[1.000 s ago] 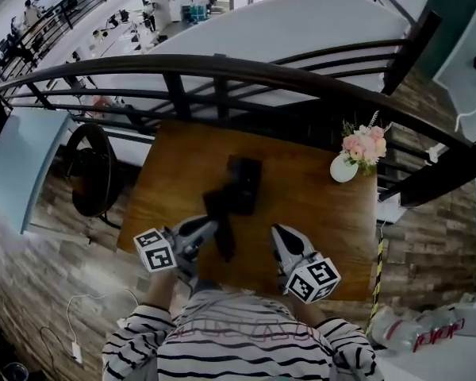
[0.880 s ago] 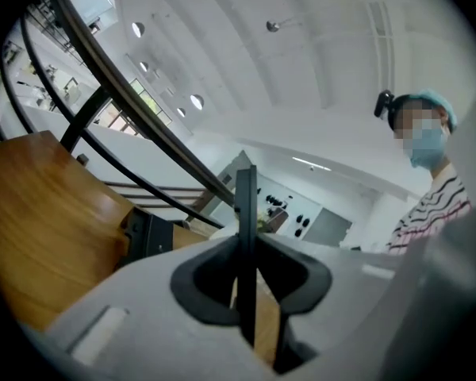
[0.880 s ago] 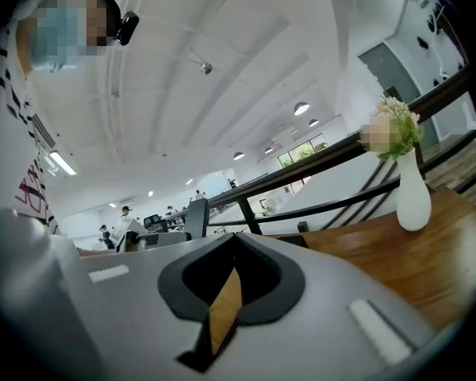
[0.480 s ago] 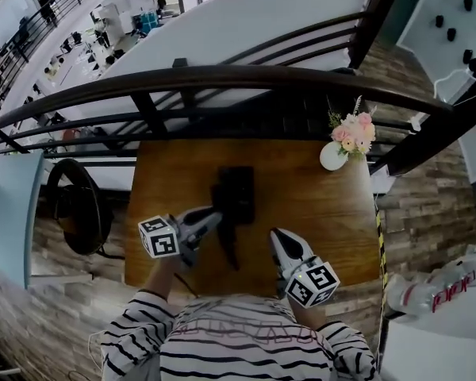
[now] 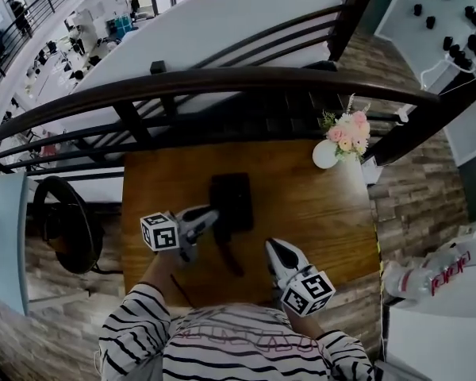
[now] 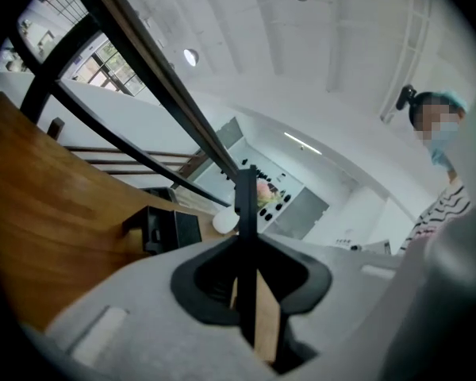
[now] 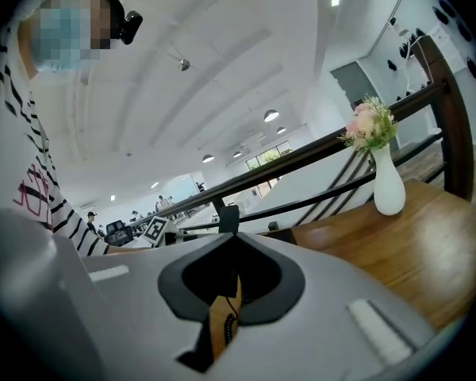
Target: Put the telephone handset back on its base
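**tinker_jo:** So which step are we looking at here? The phone thing is confusing me.

**benchrat:** I'd say it's the carry-back, near the end of it. The left gripper (image 5: 214, 215) is clamping the handset (image 5: 228, 252) near one end. In its own view the jaws are only a little apart, pressing on a thin dark slab that's standing edge-on between the pads. The rest of the handset is trailing back from the tips toward the person.

**tinker_jo:** And the base?

**benchrat:** The base (image 5: 232, 197) is sitting on the table (image 5: 325, 205) just ahead of the left gripper's tips, a bit off to the left of its jaw line. It's close, but the handset isn't lying in the cradle yet, as far as I can tell.

**tinker_jo:** Is the right one doing anything?

**benchrat:** Not really. The right gripper (image 5: 271, 247) is hanging on the far side of the handset from the left one, near it but not touching. Its jaws are together at the tips and gripping nothing. Through the slit I'm only seeing wood and what looks like a coiled cord (image 7: 228, 324).

**tinker_jo:** Next move?

**benchrat:** My guess is lining the handset up lengthwise over the base, lowering it flat, and only then opening the jaws. If it's going in skewed, it's probably sliding off.
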A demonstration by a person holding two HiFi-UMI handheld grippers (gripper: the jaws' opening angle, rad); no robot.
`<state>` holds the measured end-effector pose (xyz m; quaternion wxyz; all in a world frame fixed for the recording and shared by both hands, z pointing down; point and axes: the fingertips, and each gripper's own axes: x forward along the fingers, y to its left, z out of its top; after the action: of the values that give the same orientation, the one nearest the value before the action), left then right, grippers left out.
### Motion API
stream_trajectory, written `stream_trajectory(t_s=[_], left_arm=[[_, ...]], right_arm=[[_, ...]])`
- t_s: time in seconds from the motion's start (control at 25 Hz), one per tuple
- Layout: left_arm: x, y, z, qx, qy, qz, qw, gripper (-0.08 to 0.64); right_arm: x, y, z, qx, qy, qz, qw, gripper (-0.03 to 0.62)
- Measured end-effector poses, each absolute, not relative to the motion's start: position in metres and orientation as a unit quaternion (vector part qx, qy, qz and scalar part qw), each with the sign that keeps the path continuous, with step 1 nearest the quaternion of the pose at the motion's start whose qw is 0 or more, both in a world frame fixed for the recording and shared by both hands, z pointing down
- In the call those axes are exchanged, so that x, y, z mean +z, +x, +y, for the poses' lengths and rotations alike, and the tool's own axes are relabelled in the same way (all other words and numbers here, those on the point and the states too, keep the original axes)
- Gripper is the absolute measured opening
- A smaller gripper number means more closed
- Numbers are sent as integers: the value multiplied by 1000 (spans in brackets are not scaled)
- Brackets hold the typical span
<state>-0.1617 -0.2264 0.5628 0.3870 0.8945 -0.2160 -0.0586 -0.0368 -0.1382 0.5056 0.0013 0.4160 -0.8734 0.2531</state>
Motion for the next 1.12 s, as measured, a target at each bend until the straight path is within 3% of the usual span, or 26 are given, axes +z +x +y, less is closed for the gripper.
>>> stream_trajectory(t_s=[1.12], left_arm=[[654, -163, -288, -56, 852, -216, 473, 69]], right_arm=[[532, -38, -154, 275, 414, -867, 29, 2]])
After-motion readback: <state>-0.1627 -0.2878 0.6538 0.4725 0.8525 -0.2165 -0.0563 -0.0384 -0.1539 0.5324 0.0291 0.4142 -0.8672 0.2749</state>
